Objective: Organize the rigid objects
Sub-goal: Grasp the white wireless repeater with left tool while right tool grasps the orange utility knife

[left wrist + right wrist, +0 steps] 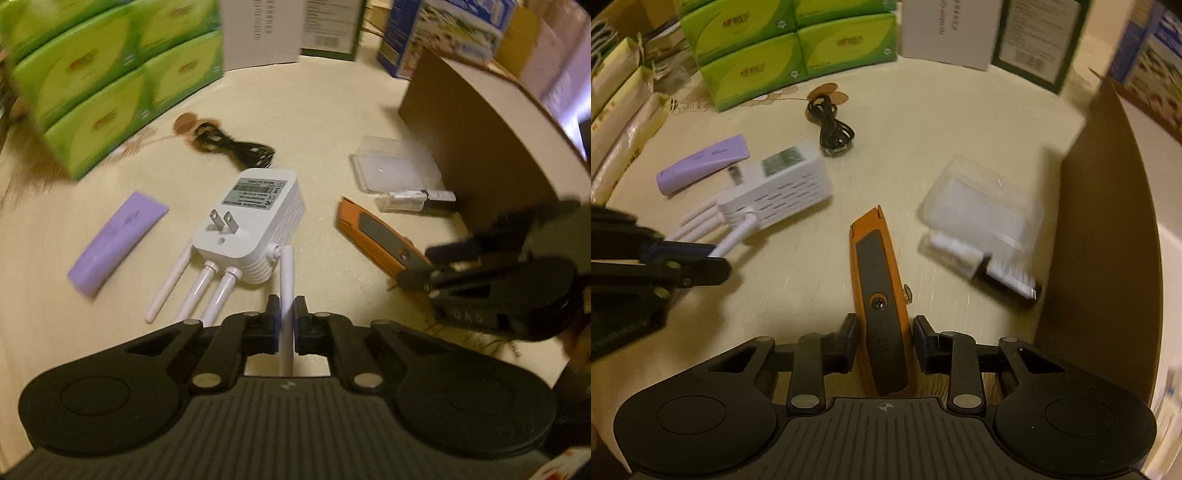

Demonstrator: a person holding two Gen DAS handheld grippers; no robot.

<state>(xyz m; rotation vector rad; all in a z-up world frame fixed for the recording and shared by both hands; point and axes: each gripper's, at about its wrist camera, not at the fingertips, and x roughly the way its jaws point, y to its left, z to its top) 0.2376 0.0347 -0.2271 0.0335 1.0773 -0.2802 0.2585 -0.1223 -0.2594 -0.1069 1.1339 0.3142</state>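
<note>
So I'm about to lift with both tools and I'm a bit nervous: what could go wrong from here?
1. The left tool pinches only one thin antenna of the white wifi extender; the heavier body may swing, or the antenna may fold at its joint.
2. The right tool sits around the orange box cutter near its rear end, with a gap at one pad, so it could tip nose-down or slip.

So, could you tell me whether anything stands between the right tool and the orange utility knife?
Nothing visible does. The orange utility knife already lies between the fingers of the right tool, with small gaps on both sides, so the jaws are not yet closed on it.
</note>
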